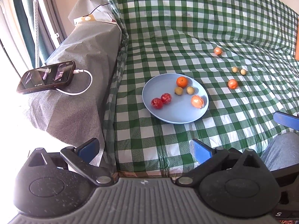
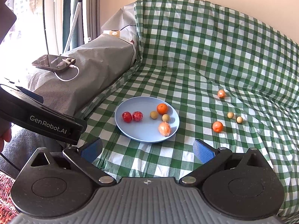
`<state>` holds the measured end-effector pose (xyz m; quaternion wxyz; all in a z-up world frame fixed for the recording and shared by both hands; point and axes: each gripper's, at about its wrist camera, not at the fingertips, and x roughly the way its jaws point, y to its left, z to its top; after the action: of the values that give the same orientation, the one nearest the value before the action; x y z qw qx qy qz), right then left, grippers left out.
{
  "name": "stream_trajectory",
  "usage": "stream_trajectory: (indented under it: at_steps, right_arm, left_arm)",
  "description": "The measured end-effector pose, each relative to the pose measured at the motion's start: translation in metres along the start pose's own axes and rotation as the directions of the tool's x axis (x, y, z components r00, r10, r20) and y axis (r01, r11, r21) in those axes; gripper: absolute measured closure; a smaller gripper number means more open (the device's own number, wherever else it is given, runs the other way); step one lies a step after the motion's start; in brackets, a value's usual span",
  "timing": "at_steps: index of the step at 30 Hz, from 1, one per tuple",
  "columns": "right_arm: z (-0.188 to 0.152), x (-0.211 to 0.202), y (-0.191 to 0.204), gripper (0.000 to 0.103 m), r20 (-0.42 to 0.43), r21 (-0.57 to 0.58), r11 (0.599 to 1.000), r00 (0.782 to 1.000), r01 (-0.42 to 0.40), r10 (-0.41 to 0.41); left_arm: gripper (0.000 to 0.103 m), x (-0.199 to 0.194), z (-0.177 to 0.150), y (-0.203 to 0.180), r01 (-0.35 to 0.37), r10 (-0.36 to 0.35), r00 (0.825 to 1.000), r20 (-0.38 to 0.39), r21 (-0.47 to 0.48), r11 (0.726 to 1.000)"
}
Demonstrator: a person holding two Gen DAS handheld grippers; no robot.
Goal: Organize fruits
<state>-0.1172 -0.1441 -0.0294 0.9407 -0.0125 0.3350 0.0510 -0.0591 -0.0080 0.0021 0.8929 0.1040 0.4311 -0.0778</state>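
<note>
Round fruits [image 2: 162,108] on smooth blue plate [image 2: 130,130]

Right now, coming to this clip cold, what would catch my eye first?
The blue plate in the middle of the green checked cloth, already holding six fruits: two red, two orange, two small tan. Four more lie loose on the cloth to its right, the nearest an orange fruit. A phone sits charging on the grey-covered armrest at left, and both the left gripper and right gripper are open and empty.
</note>
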Motion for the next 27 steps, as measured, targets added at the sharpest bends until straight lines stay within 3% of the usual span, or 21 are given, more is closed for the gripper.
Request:
stream_trajectory:
  at_steps: [27]
  right_arm:
    - [0.004,0.031,-0.023,0.001,-0.078,0.047,0.999,0.997,0.007,-0.004]
  left_arm:
    - [0.000,0.034,0.015,0.002,0.012,-0.012,0.998,-0.061,0.004,1.000]
